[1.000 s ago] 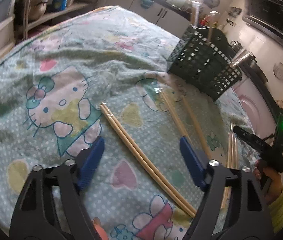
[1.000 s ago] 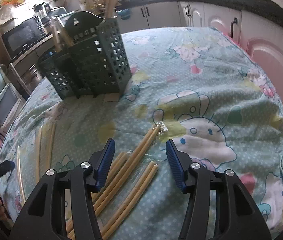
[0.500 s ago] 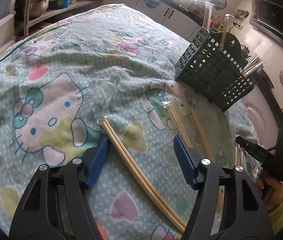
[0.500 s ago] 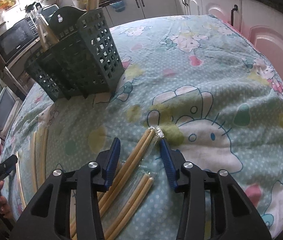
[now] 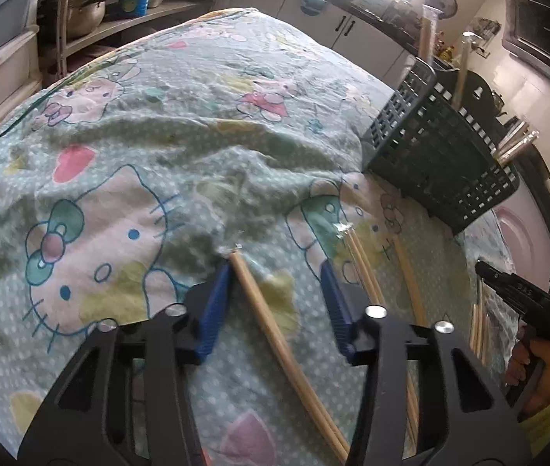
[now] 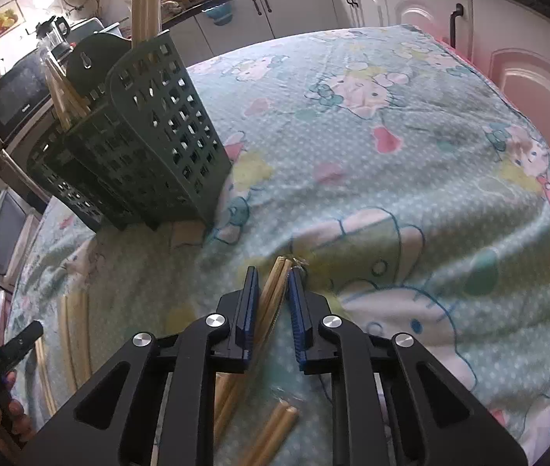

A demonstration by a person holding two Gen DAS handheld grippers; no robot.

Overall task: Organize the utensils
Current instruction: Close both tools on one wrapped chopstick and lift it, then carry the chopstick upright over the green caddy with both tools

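Kitchen cabinets ring a table draped in a cartoon-cat cloth (image 5: 205, 124). At the lower centre of the left wrist view, the left gripper (image 5: 275, 275) is closing around a wrapped chopstick pair (image 5: 263, 310); its blue pads are not yet pressing on it. At the lower centre of the right wrist view, the right gripper (image 6: 273, 275) is closing on another chopstick pair (image 6: 275, 287), pads nearly touching it (contact unclear). A green slotted utensil basket (image 6: 150, 155) stands at the upper left, sticks upright inside.
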